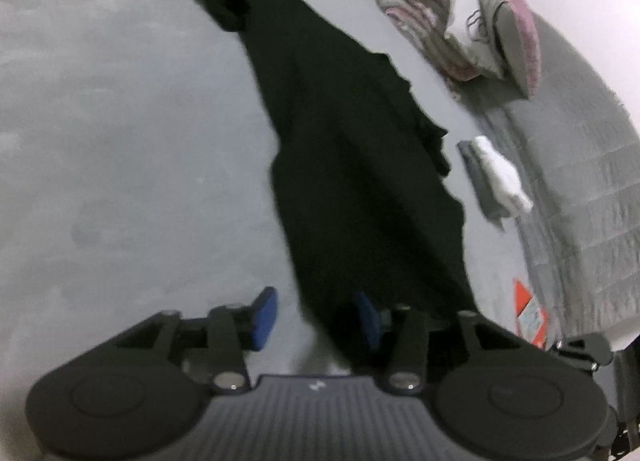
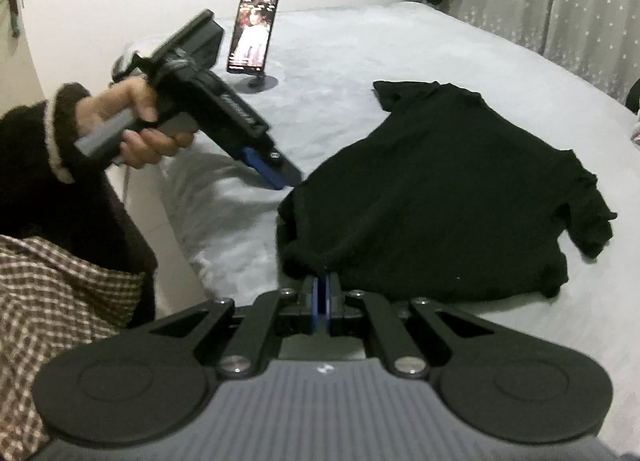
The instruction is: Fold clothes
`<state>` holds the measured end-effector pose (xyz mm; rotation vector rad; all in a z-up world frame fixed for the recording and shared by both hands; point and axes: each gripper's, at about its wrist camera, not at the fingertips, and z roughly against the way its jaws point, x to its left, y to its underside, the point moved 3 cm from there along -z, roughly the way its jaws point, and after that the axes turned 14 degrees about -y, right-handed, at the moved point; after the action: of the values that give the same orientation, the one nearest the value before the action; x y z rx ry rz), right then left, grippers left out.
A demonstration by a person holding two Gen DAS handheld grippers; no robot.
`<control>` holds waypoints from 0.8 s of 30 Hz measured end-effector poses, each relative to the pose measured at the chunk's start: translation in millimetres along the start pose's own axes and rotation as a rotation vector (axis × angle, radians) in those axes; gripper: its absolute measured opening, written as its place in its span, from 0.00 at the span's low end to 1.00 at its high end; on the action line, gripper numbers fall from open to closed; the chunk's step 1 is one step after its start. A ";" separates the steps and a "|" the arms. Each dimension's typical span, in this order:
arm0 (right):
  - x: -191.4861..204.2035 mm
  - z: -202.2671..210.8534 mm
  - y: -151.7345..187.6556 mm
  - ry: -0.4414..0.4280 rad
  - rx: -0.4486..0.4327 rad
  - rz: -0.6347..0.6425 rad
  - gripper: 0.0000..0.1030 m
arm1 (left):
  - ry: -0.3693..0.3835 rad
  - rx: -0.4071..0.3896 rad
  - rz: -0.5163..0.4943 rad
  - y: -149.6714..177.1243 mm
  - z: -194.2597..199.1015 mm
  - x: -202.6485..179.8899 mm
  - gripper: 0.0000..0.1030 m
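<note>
Your right hand-held gripper (image 2: pixel 322 293) is clamped on the near hem of the black T-shirt (image 2: pixel 436 197); its blue pads are pressed together with the cloth pinched between them. The shirt lies spread over the pale grey bed (image 2: pixel 360 45), one sleeve crumpled toward the right edge, the other corner reaching up toward the far side. Your left hand-held gripper (image 1: pixel 316 321) has its jaws standing apart; the left blue pad (image 1: pixel 264 319) sits clear over the bed sheet, while the right pad (image 1: pixel 368 321) is partly covered by the shirt's edge; nothing is pinched. In the right wrist view your left hand (image 2: pixel 132 121) holds that gripper just beside the shirt's left edge, tips angled down. A phone (image 2: pixel 253 33) stands on a stand farther back; folded clothes (image 1: pixel 452 9) sit piled near the bed's far side.
</note>
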<state>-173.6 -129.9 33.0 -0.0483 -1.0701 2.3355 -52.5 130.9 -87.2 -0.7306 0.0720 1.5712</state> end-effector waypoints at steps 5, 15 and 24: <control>-7.2 20.7 -1.4 -0.066 -0.084 -0.061 0.02 | 0.001 -0.046 0.038 0.1 -7.6 -3.9 0.44; -15.1 36.9 -11.6 -0.143 -0.161 -0.116 0.02 | -0.028 -0.079 0.077 -2.6 -13.3 -5.2 0.02; -29.6 46.7 -15.8 -0.116 -0.211 -0.142 0.02 | 0.097 0.034 0.127 5.3 -11.0 -3.5 0.58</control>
<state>-153.3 -168.7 70.1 0.0821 -1.3294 2.1137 -53.1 121.9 -96.2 -0.7880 0.2202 1.6507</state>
